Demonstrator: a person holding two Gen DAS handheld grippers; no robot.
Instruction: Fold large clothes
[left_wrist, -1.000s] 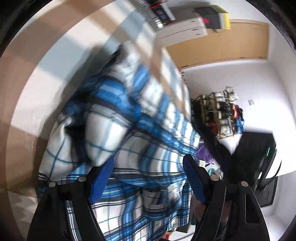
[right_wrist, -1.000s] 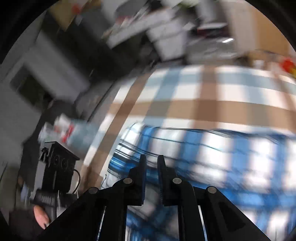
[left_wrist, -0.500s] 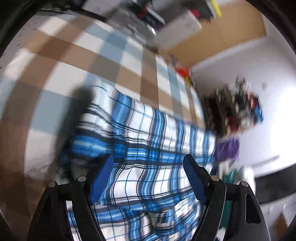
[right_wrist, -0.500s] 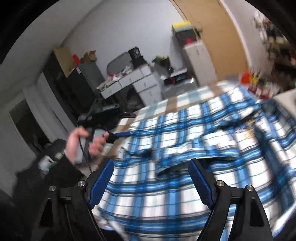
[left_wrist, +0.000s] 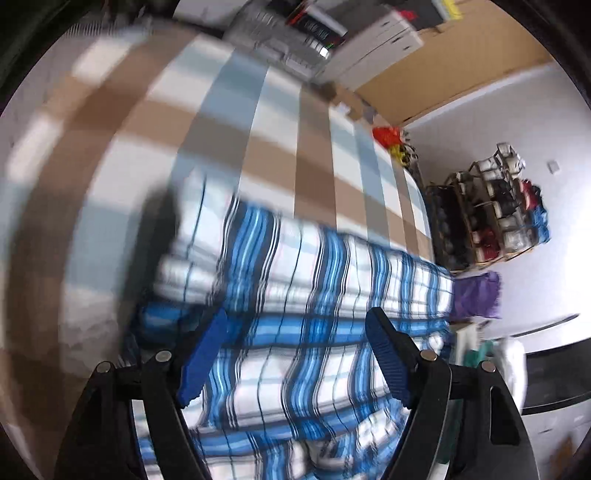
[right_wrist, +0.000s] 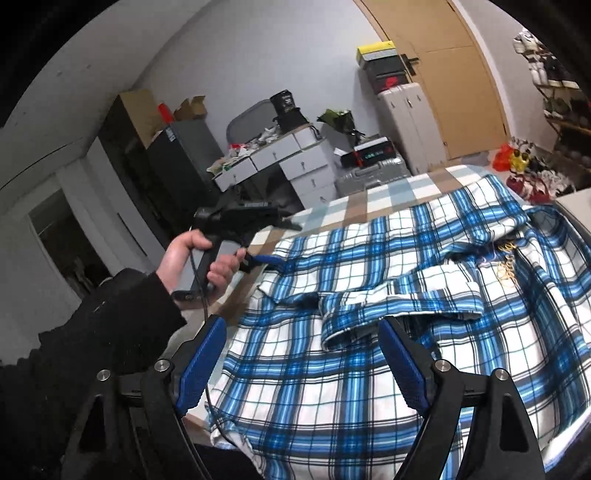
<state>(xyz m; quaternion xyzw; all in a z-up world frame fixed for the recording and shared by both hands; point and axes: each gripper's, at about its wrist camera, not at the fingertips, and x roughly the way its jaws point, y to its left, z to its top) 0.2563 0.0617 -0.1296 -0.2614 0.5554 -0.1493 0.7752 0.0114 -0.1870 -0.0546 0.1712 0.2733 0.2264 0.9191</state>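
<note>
The blue plaid shirt (right_wrist: 388, 302) is lying spread on the checked bed (left_wrist: 258, 140), one sleeve (right_wrist: 399, 299) already folded across its middle; the folding seems to be between steps, and the next move calls for picking a fresh edge. The left claw (left_wrist: 295, 354) is hovering released over the blurred cloth, gripping nothing. The right claw (right_wrist: 303, 358) is standing wide and empty, angled down over the near hem
</note>
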